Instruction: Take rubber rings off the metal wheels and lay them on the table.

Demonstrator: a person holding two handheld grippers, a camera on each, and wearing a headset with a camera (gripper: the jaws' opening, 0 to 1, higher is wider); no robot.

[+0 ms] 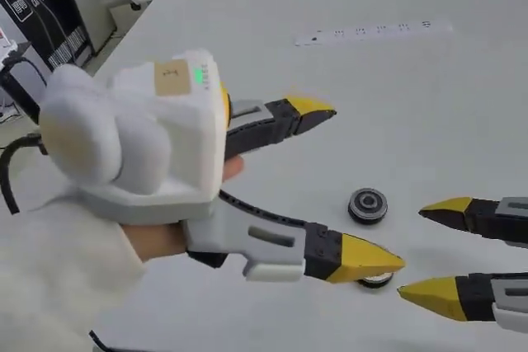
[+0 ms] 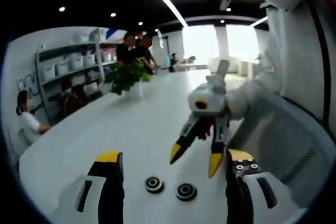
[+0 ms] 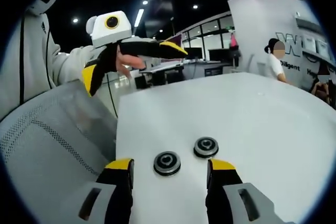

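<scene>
My left gripper point(image 1: 367, 187) and right gripper point(image 1: 412, 251) are open and empty. Two small round metal wheels with black rubber rings point(image 3: 167, 163) sit near the white bench point(image 3: 252, 114) edge; the head view half hides one.

Two metal wheels are counted on the tabletop point(image 1: 247, 22): one wheel point(image 1: 367, 205) and, just beside it, a second wheel point(image 1: 376, 280), partly hidden. Two grippers are counted near the wheels, the left gripper point(image 1: 368, 186) and the right gripper point(image 1: 411, 251). One power strip point(image 1: 375, 32) is counted well beyond the wheels.
</scene>
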